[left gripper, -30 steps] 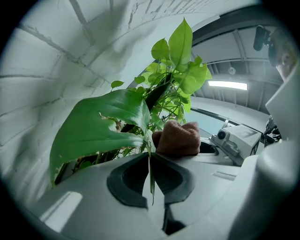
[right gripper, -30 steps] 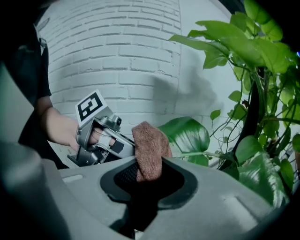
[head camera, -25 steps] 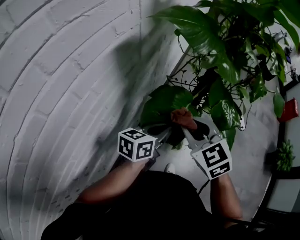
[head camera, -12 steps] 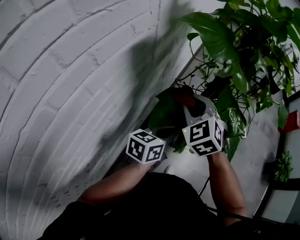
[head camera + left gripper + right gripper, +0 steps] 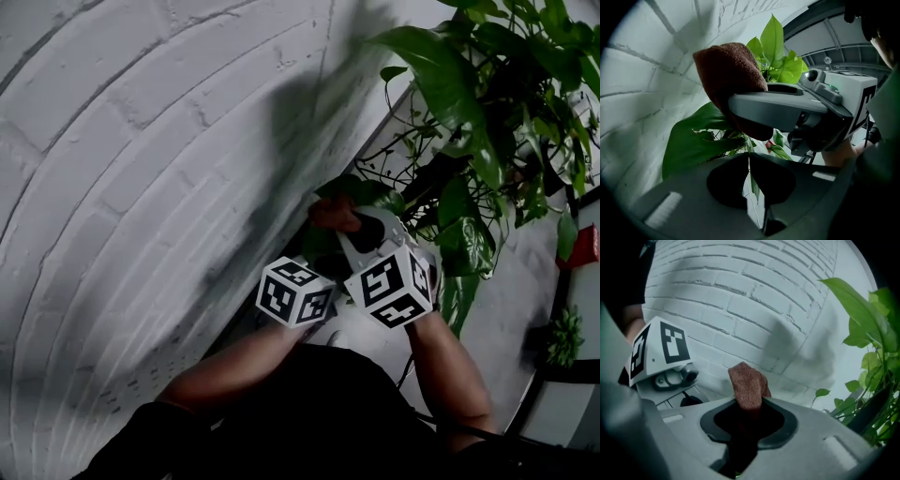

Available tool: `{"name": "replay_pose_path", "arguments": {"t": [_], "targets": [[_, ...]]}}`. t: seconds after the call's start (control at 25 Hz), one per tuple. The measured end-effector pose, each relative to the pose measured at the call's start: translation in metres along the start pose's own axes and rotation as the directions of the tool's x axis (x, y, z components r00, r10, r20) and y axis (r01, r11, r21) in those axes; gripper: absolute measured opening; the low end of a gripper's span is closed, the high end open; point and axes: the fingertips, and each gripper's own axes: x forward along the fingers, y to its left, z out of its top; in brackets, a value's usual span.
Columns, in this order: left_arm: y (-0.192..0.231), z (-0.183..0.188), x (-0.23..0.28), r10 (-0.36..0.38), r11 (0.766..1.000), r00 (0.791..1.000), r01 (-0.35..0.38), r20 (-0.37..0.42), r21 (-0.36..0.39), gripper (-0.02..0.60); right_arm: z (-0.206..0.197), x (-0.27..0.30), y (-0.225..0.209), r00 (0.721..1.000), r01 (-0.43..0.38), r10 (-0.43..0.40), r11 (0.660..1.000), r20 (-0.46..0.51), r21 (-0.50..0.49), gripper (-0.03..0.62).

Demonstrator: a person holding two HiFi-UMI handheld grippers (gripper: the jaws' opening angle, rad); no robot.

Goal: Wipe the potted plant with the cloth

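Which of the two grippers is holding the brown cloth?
The right gripper: its jaws are shut on the brown cloth, whose end sticks up between them. The left gripper pinches a green leaf in its jaws instead.

A wall (image 5: 141, 187) of white painted bricks filled the head view from 7 to 12 o'clock. A big dark shadow (image 5: 305, 122) lay on it near 12 o'clock. The light was soft and a bit dim.

A grey floor (image 5: 511, 281) showed at 3 to 4 o'clock. A dark frame (image 5: 561, 349) stood at the edge at 4 o'clock, with a small green bush (image 5: 566, 319) just beside it. A red thing (image 5: 583, 217) sat at the edge at 3 o'clock, too small to tell what it was.

In the right gripper view the same bricks filled the top, with a pale shadow at 1 o'clock. In the left gripper view grey beams (image 5: 834, 44) ran across at 1 o'clock.
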Motion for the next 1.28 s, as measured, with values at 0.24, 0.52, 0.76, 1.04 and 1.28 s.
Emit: {"name": "replay_pose_path", "arguments": {"t": [0.24,0.52,0.76,1.04,1.28], "targets": [[0.002,-0.001,-0.002,0.001,1.0,1.0,0.0,-0.003,0.012,0.028,0.004,-0.006,0.023,0.991,-0.134,0.129,0.983,0.048,0.125,0.069],[0.002,0.007,-0.006,-0.023,1.0,1.0,0.023,0.009,0.02,0.028,0.016,-0.031,0.029,0.988,-0.124,0.103,0.975,0.116,0.185,0.07],[-0.016,0.019,-0.014,-0.125,0.992,0.992,0.124,0.036,0.017,0.051,0.028,-0.082,0.015,0.961,0.089,-0.164,0.947,0.224,0.309,0.07],[-0.042,0.013,-0.023,-0.179,0.978,0.984,0.178,0.0,0.106,0.058,0.0,-0.134,0.022,0.929,0.222,-0.316,0.891,0.192,0.396,0.07],[-0.071,-0.015,-0.039,-0.144,0.98,0.989,0.146,-0.026,0.131,0.063,-0.038,-0.169,0.042,0.929,0.213,-0.322,0.868,0.182,0.448,0.071]]}}
